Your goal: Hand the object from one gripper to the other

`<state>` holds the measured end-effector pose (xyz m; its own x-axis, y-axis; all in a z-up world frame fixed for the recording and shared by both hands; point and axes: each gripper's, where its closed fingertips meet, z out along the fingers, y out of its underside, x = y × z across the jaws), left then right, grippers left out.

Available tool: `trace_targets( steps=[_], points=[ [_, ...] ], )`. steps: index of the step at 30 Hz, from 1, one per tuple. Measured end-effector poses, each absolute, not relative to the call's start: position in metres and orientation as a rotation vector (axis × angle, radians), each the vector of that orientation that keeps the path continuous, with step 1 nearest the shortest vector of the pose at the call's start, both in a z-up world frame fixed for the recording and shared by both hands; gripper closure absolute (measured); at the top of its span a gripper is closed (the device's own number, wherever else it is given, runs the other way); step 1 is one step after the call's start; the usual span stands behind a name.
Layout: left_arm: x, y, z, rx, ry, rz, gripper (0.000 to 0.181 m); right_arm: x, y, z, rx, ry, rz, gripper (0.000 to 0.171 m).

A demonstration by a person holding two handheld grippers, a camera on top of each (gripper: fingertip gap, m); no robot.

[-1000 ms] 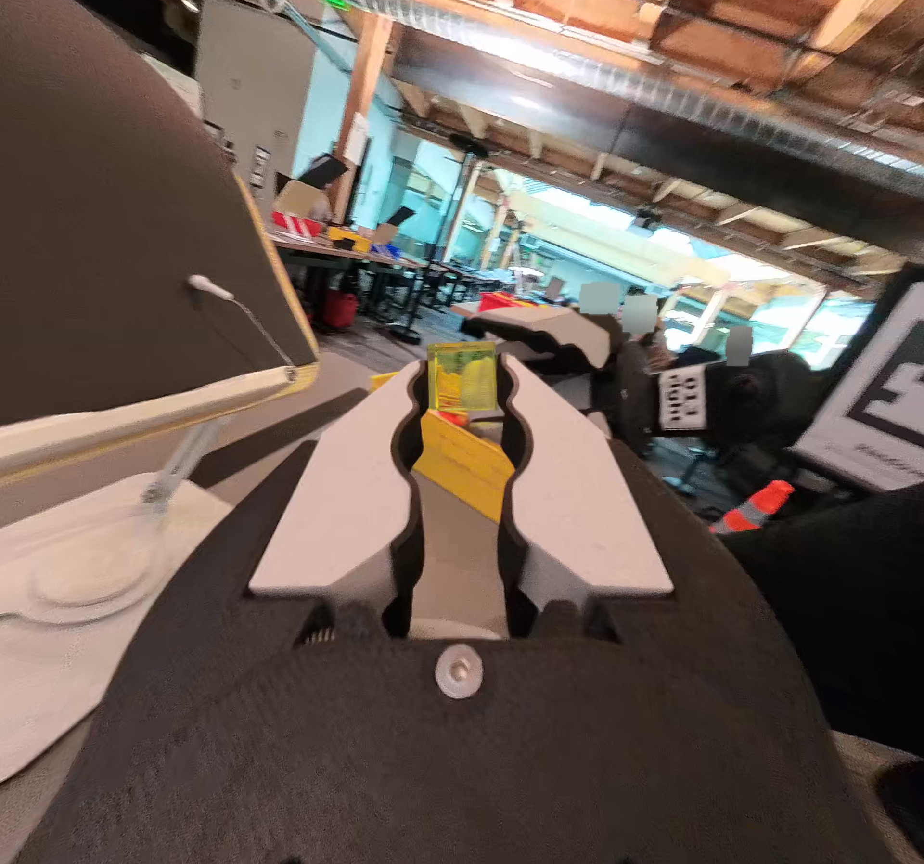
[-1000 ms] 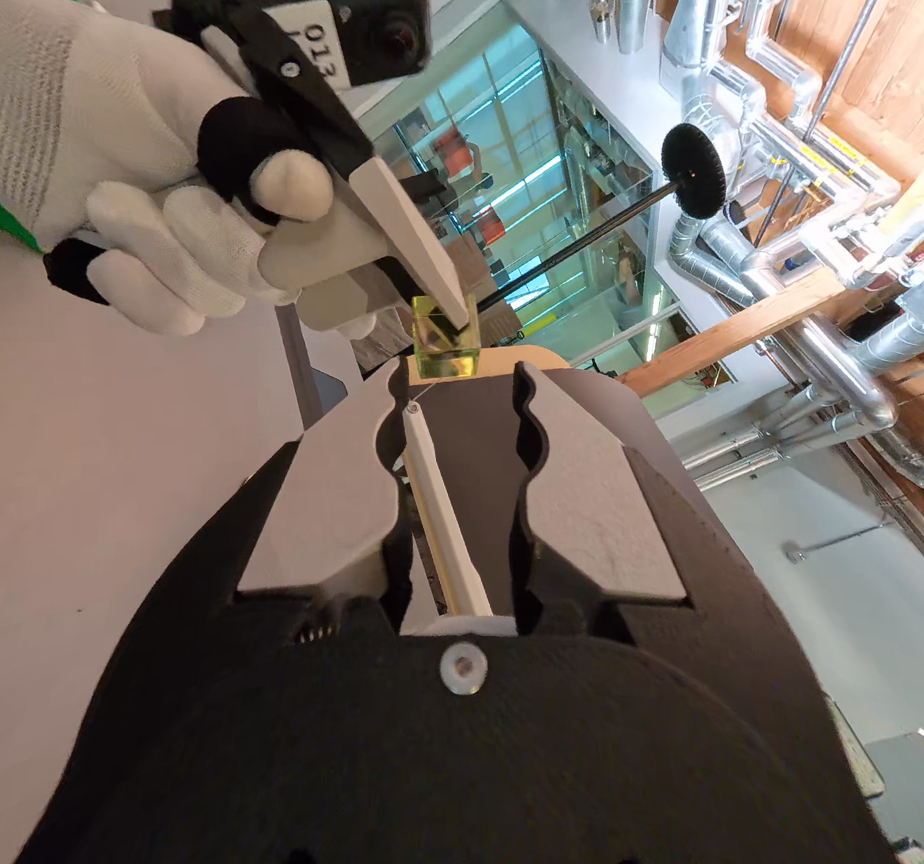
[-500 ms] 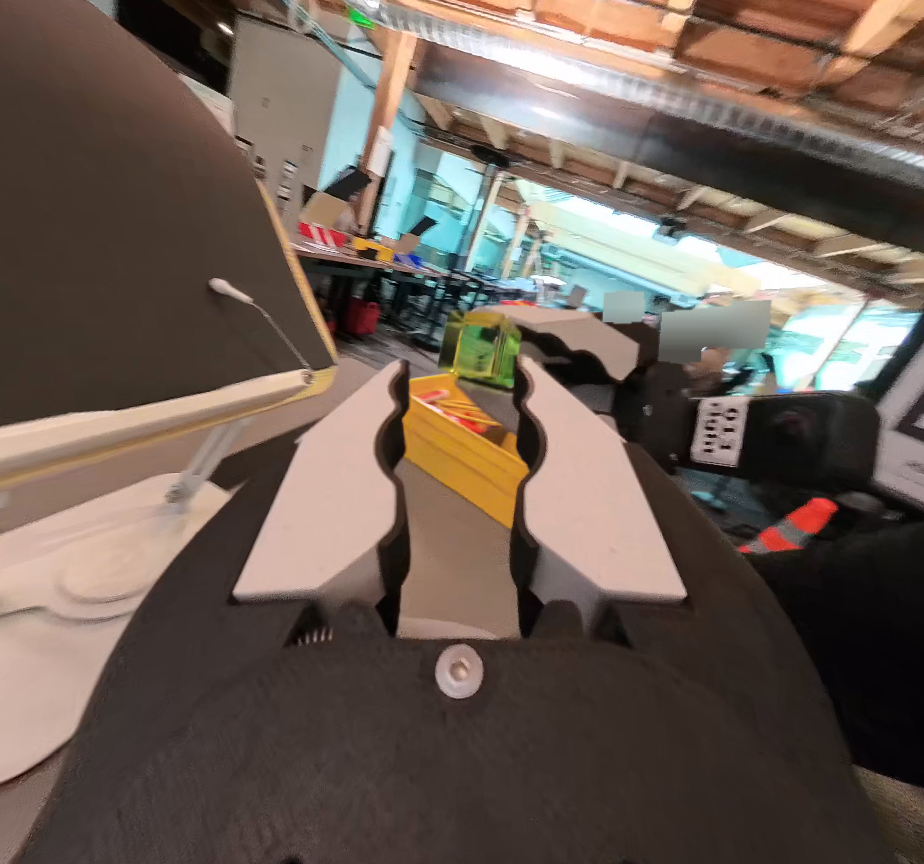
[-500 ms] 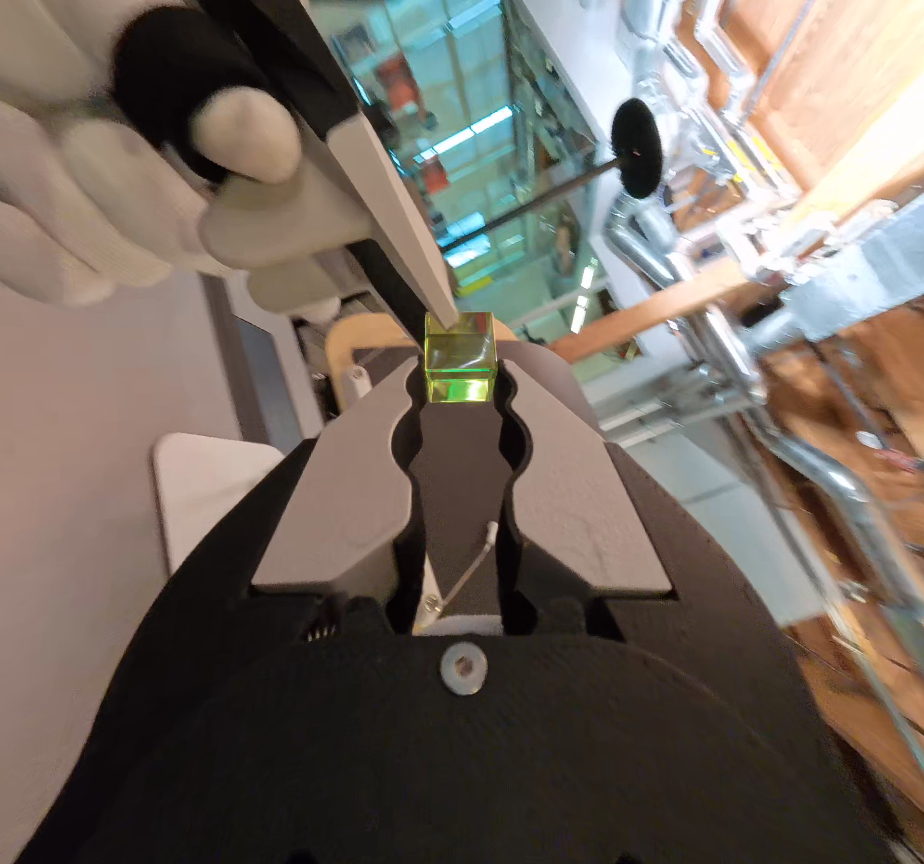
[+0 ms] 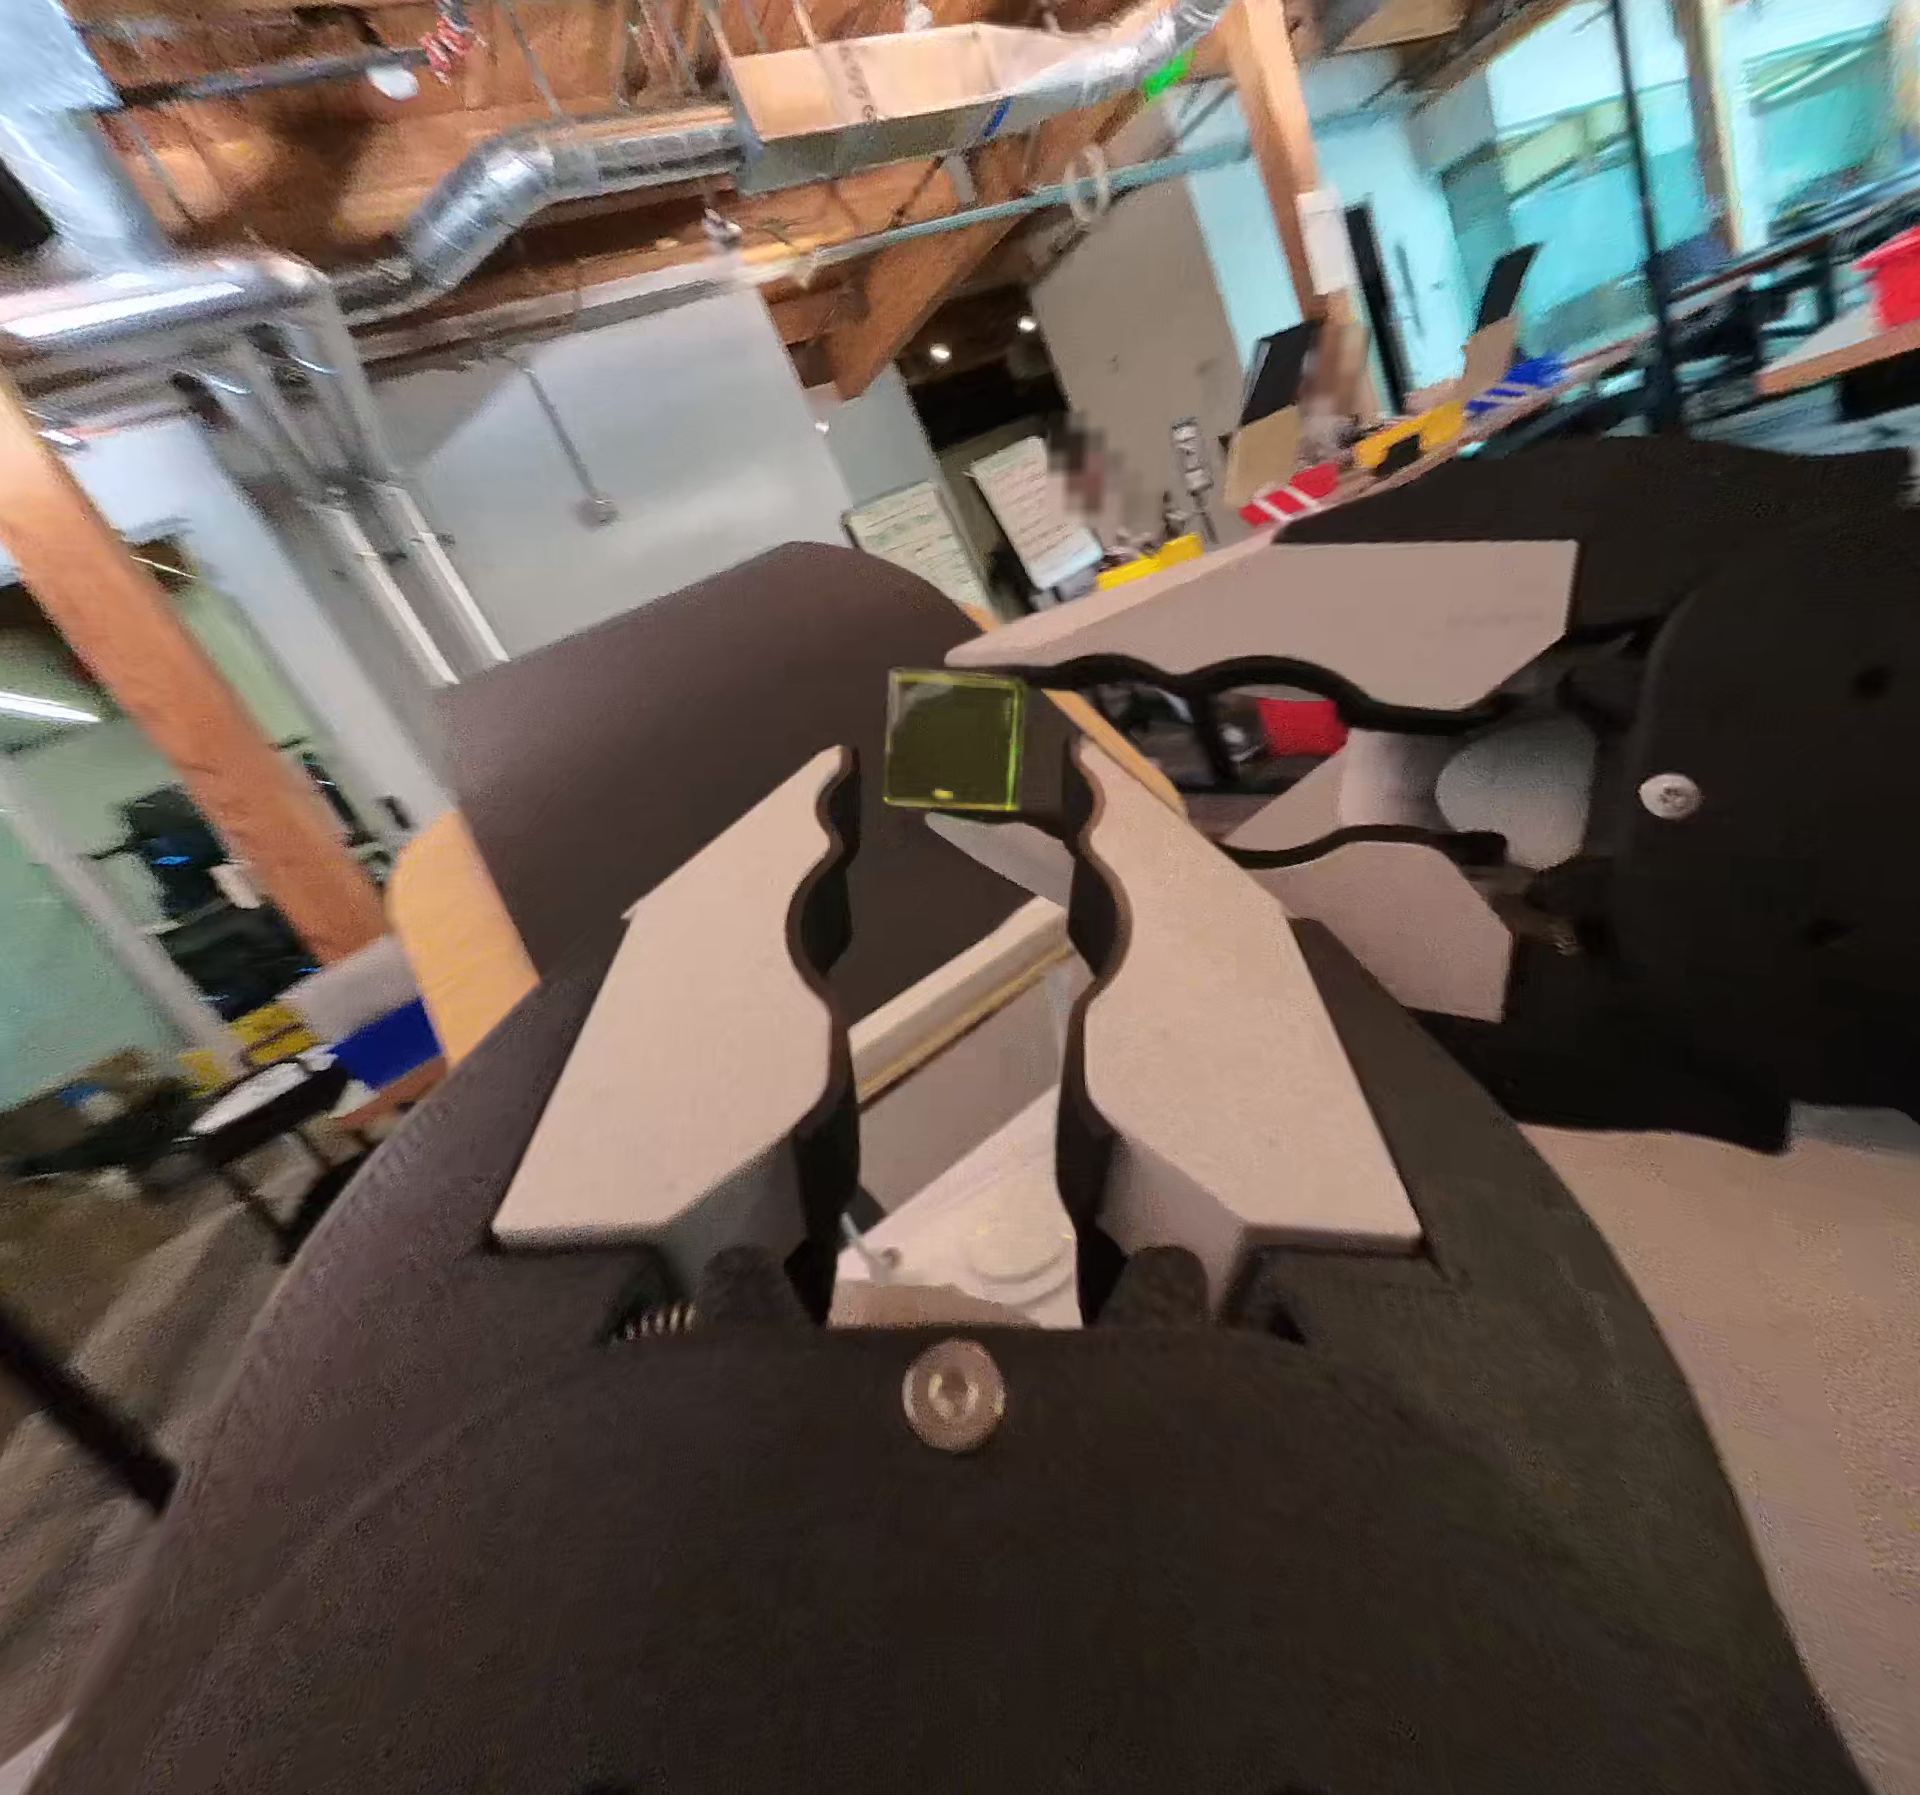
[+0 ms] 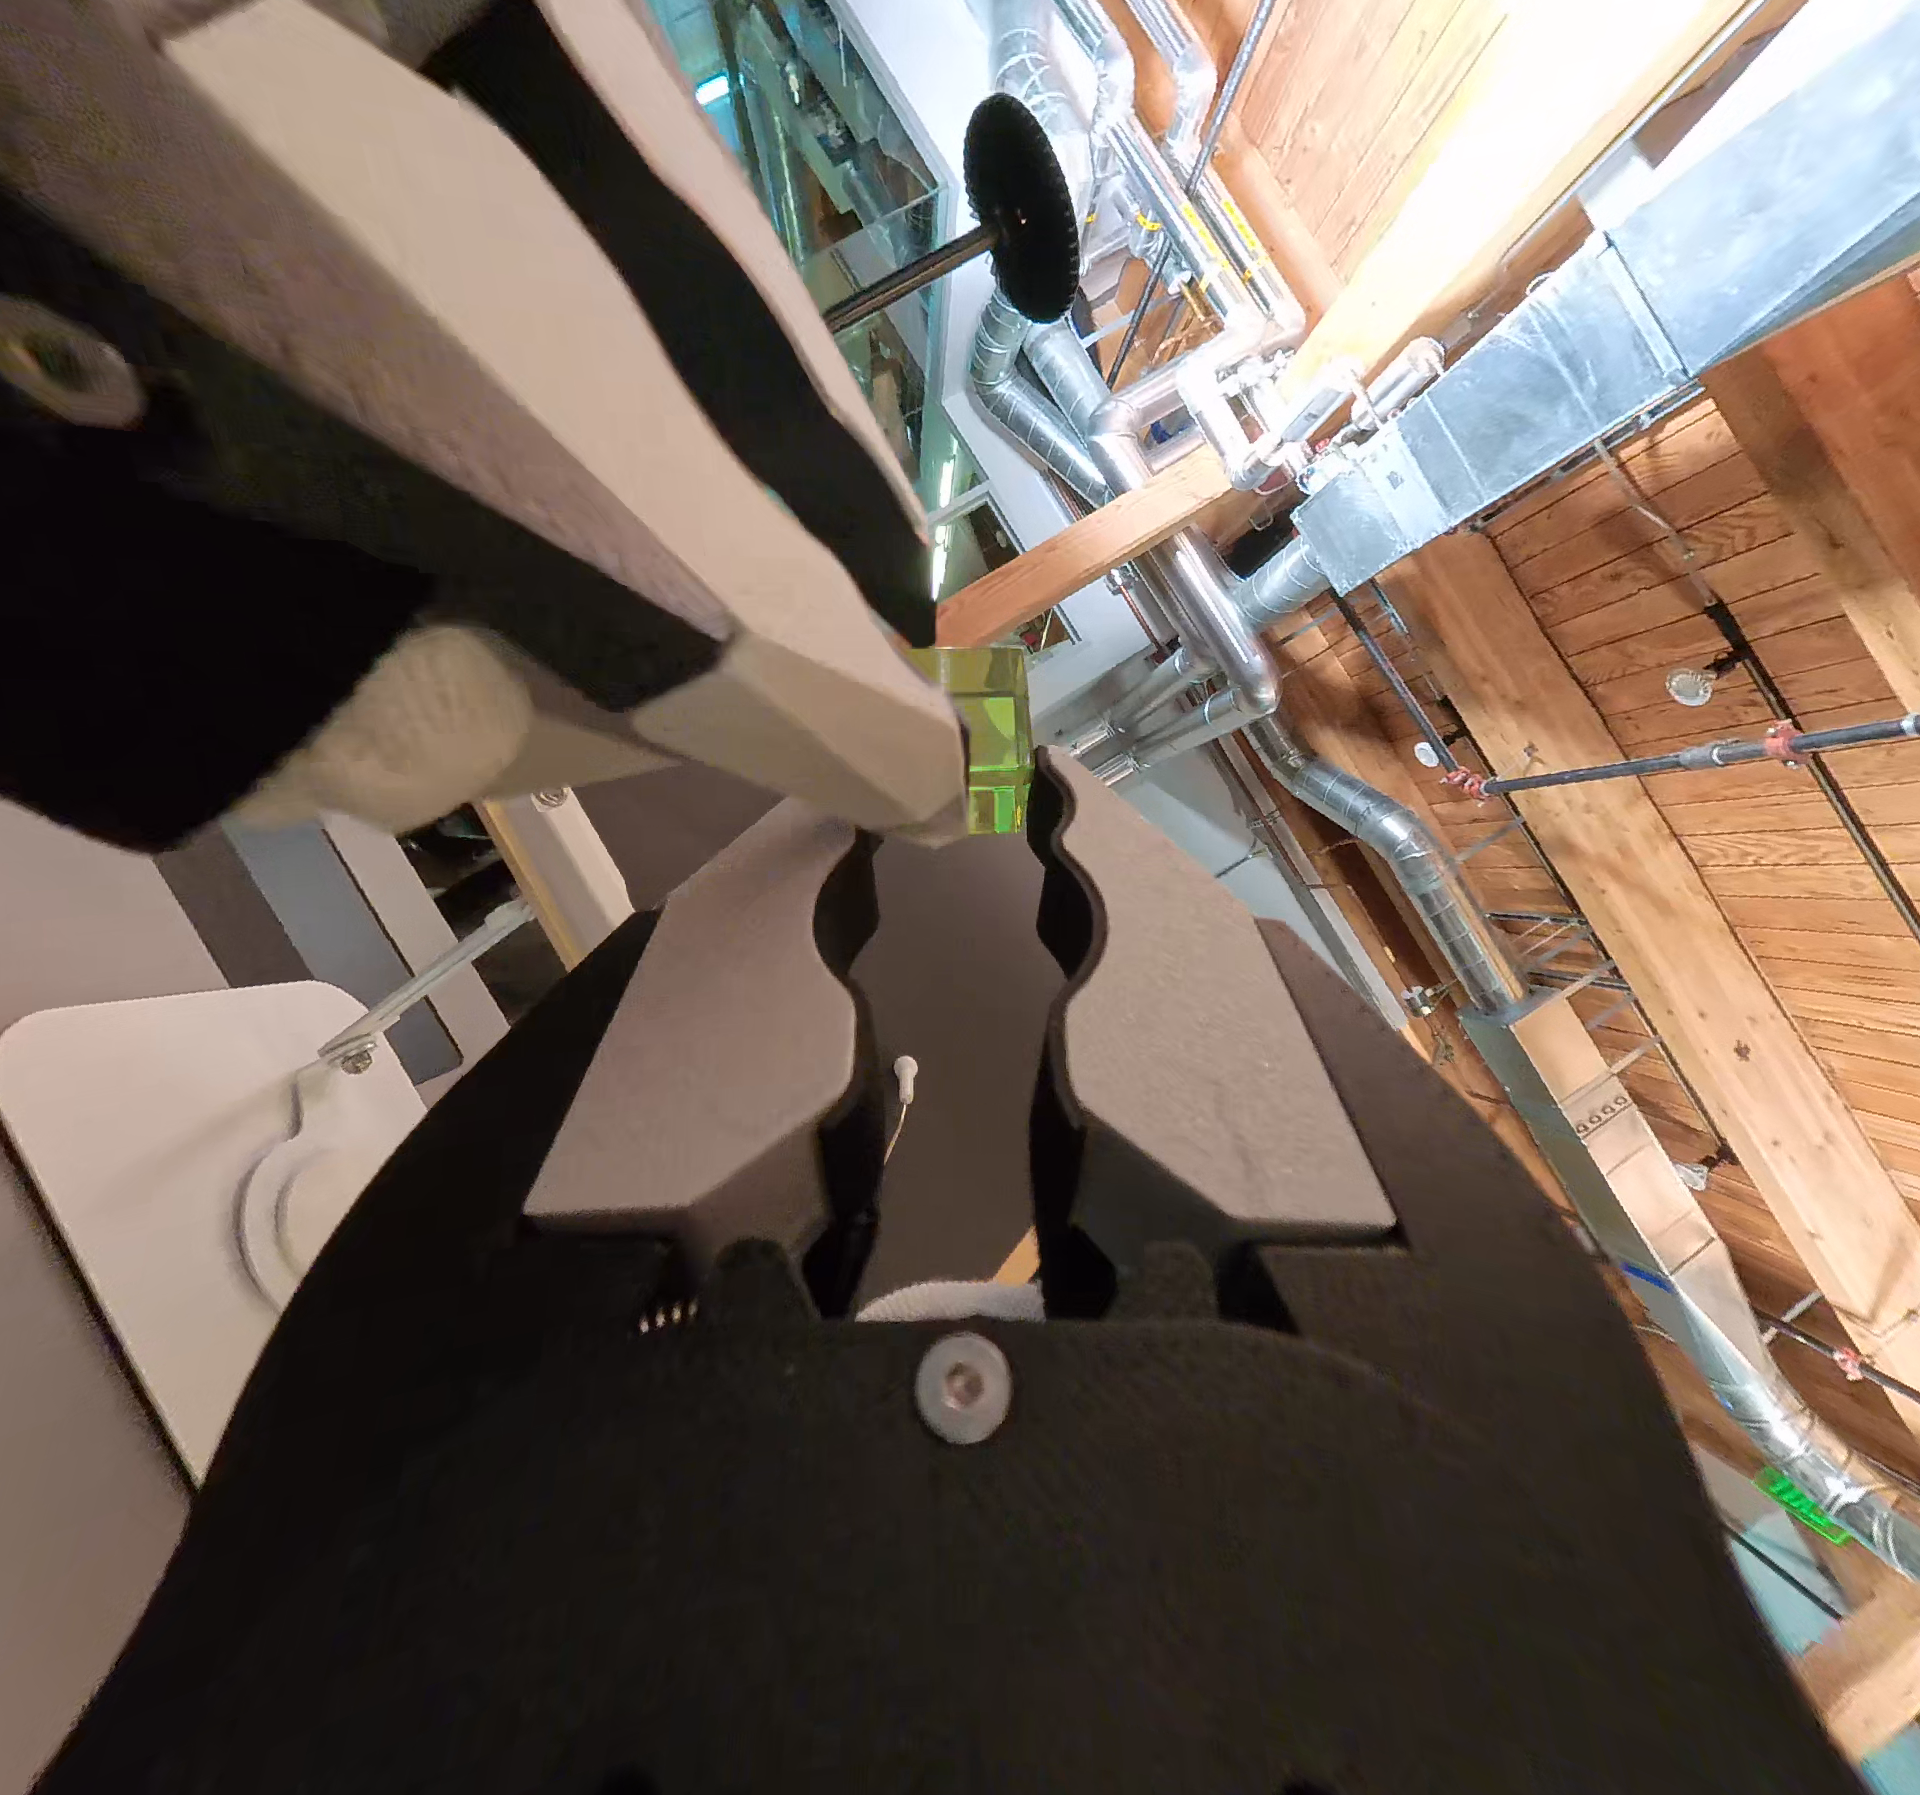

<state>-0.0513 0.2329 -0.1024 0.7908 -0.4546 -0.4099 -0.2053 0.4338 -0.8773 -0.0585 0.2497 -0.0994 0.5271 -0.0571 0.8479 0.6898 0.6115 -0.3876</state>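
Wooden ceiling beams and silver ducts [image 5: 540, 176] hang over the room while the right hand-held gripper [image 5: 971, 737] pinches the yellow-green cube [image 5: 953, 743] and the left hand-held gripper [image 5: 961, 784] gapes unclenched around it

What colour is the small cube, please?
Translucent yellow-green cube; clearest in the left wrist view.

no writing sharp enough to read, whiteboards [image 5: 1023, 509] blurred

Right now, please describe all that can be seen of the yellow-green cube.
The yellow-green cube is small, translucent and glossy, like acrylic, with bright sharp edges. It is held in the air, pinched on two opposite faces at the fingertips of the right tool. The tips of the open left tool sit close beside it; whether they touch cannot be judged.
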Motion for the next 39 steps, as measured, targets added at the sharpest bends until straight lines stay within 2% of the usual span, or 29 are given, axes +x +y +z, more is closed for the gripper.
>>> trace_targets(
  steps=[4, 6, 11, 14, 19, 22, 29, 30, 39],
  points=[
    [-0.056, 0.235, -0.101, -1.123, 0.647, -0.078, 0.147, -0.065, 0.245, -0.102, -0.782, -0.928, -0.525, 0.147],
    [-0.055, 0.236, -0.103, -1.131, 0.660, -0.056, 0.156, -0.068, 0.243, -0.103, -0.768, -0.935, -0.532, 0.147],
    [-0.056, 0.237, -0.105, -1.133, 0.674, -0.018, 0.157, -0.070, 0.244, -0.105, -0.775, -0.942, -0.504, 0.147],
    [-0.061, 0.239, -0.104, -1.103, 0.739, 0.058, 0.157, -0.080, 0.239, -0.117, -0.758, -1.091, -0.383, 0.124],
    [-0.056, 0.230, -0.118, -1.011, 1.042, 0.168, 0.157, -0.067, 0.235, -0.127, -0.805, -1.289, -0.249, 0.118],
    [-0.051, 0.217, -0.130, -0.975, 1.215, 0.195, 0.157, -0.057, 0.224, -0.129, -0.804, -1.391, -0.177, 0.127],
    [-0.041, 0.192, -0.147, -0.924, 1.425, 0.201, 0.156, -0.057, 0.208, -0.151, -0.808, -1.573, -0.150, 0.134],
    [-0.041, 0.190, -0.148, -0.921, 1.438, 0.203, 0.156, -0.058, 0.206, -0.155, -0.811, -1.595, -0.137, 0.140],
    [-0.039, 0.179, -0.153, -0.917, 1.501, 0.138, 0.156, -0.056, 0.196, -0.161, -0.840, -1.655, -0.063, 0.147]
  ],
)
